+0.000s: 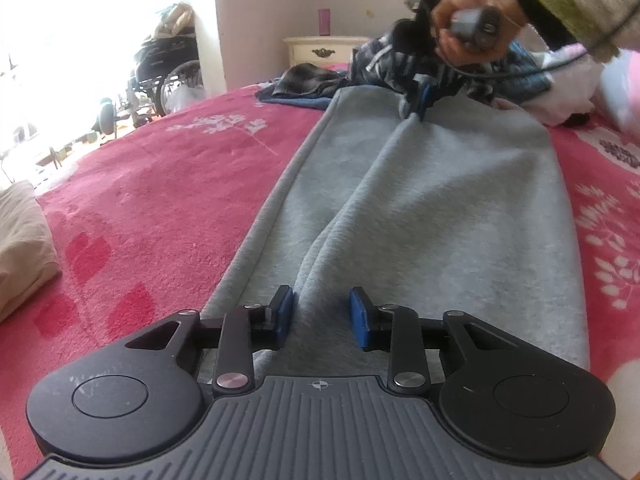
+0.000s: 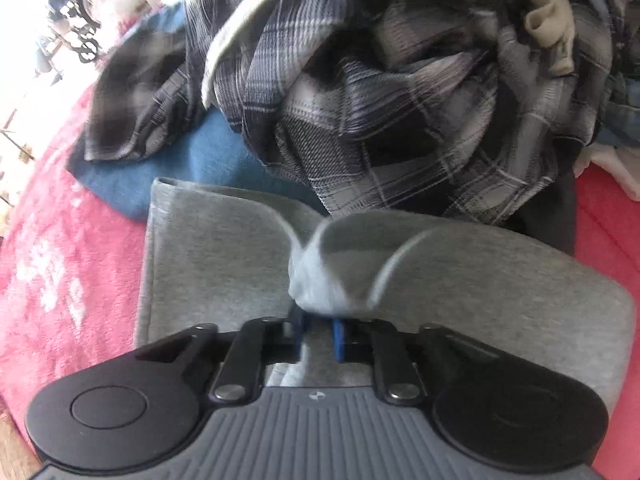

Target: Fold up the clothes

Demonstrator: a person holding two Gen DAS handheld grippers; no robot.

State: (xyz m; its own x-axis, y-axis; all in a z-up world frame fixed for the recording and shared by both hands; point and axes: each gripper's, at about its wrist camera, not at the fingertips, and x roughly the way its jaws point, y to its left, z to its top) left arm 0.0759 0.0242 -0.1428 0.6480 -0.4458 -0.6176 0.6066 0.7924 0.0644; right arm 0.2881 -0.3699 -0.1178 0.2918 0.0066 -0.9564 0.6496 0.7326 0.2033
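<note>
Grey garment edge bunches, hiding right gripper fingertips.

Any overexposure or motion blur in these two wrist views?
Left wrist: the window area top left is blown out white; the grey garment is sharp, the person's hand slightly smeared. Right wrist: the plaid shirt is motion-blurred, upper-left corner overexposed.
</note>
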